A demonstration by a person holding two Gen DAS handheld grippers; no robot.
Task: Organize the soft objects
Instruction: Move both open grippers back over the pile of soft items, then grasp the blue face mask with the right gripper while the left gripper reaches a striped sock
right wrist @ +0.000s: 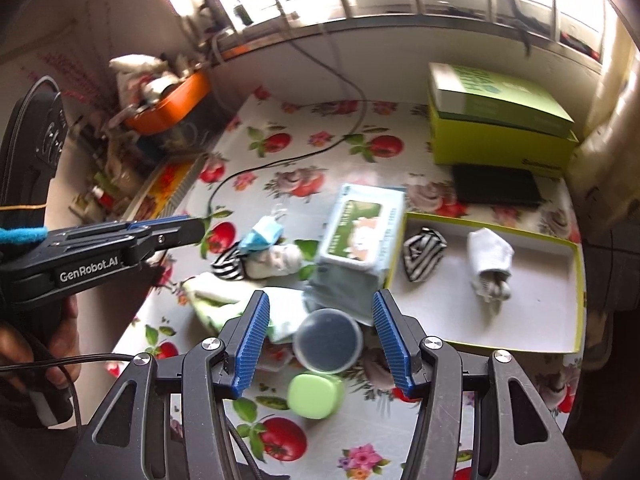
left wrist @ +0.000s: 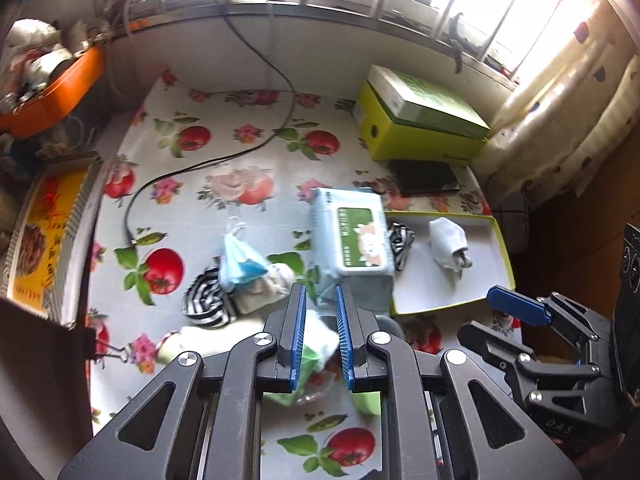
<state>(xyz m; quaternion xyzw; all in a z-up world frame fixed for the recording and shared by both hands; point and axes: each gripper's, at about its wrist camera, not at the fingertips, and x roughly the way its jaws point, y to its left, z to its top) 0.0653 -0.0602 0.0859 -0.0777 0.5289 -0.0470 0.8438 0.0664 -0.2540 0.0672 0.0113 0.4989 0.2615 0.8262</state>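
Note:
A shallow green-rimmed white tray holds a striped sock and a white sock roll. Left of it stands a wet-wipes pack. On the cloth lie a blue face mask, a striped sock, a beige sock and a green-white cloth. My left gripper hovers over the cloth, jaws narrowly apart and empty. My right gripper is open above a round lidded tub.
A flowered tablecloth covers the table. A green box and a black case sit at the back right. A black cable crosses the table. A green square container lies near me. An orange bin stands left.

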